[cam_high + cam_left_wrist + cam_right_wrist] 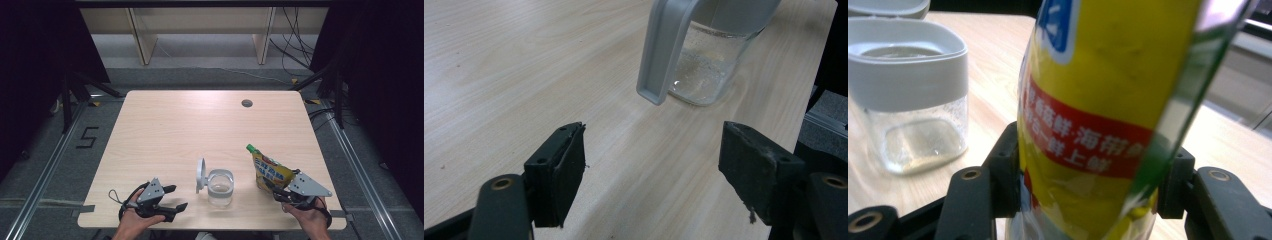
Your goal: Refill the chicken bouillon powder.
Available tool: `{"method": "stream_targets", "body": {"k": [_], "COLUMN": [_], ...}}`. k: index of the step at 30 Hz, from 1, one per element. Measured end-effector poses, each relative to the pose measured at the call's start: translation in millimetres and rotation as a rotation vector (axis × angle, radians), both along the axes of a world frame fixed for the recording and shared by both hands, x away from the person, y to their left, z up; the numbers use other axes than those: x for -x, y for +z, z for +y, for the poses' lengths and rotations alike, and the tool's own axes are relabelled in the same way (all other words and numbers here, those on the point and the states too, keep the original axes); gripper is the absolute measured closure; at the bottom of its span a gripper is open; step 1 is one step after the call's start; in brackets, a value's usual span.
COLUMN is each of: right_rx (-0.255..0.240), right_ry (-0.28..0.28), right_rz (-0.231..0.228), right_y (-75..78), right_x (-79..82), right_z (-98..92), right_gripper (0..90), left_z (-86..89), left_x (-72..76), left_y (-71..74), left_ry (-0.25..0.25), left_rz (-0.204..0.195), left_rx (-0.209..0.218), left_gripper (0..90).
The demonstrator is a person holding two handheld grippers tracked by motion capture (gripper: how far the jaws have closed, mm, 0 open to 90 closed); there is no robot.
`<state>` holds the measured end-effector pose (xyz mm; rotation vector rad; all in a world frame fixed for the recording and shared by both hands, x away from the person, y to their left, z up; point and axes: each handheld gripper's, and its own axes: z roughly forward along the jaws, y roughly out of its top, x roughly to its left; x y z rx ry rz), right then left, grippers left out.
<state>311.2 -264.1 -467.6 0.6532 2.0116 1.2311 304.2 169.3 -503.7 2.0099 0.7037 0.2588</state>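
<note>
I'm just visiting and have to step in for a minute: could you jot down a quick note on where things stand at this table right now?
Right gripper: shut on the yellow spout pouch, green cap on, tilted toward the table's far left.
Left gripper: open, holding nothing, resting near the table's front edge, left of the jar.
Clear glass jar: stands between the grippers, its grey flip lid swung open. It looks nearly empty.
Done: jar opened, pouch gripped.
Left, probably: uncap the pouch, pour into the jar, close the lid.

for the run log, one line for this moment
right gripper: shut on yellow pouch | left gripper: open, empty | jar: lid open
</note>
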Motion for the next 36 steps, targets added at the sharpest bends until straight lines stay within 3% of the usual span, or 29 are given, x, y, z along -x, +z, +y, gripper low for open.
{"method": "stream_targets", "body": {"k": [1,4,10,18,22,24,25,33,34,35,36], "right_rx": [0.041,0.070,0.195,0.417,0.538,0.555,0.593,0.692,0.716,0.722,0.756], "right_ry": [0.005,0.007,0.052,0.061,0.044,0.034,0.041,0.026,0.033,0.032,0.058], "right_rz": [-0.018,-0.018,-0.036,-0.133,-0.194,-0.199,-0.242,-0.255,-0.278,-0.276,-0.310], "right_y": [3.5,5.5,11.0,18.7,21.6,22.9,24.5,28.0,27.9,28.3,30.3], "right_x": [2.4,4.7,12.5,21.8,24.9,27.6,27.5,36.4,36.7,38.1,36.9], "right_z": [3.4,6.1,15.6,25.3,27.9,27.8,27.8,35.2,37.2,38.3,39.4], "right_gripper": [44.3,44.2,44.3,44.3,44.4,44.4,44.4,44.5,44.4,44.5,44.5], "left_z": [-0.1,0.4,0.8,-0.1,1.0,0.6,0.3,-0.3,1.8,1.1,-0.1], "left_x": [0.5,0.6,0.5,0.9,-1.3,-0.4,-0.1,-0.1,-0.9,-0.6,-0.2], "left_y": [-0.2,0.1,-0.7,-1.3,-0.8,-1.6,-1.5,-1.6,-0.9,-1.3,-1.8], "left_ry": [-0.001,0.000,0.023,0.026,0.015,0.043,0.047,0.062,0.058,0.057,0.062], "left_rz": [0.003,-0.001,0.013,0.018,-0.007,0.022,0.021,0.015,0.011,0.020,0.021], "left_rx": [-0.002,-0.005,0.002,0.007,-0.013,-0.008,-0.005,0.002,-0.032,-0.014,0.001], "left_gripper": [26.0,26.0,25.9,25.9,24.8,23.9,23.4,22.1,22.1,22.1,22.1]}}
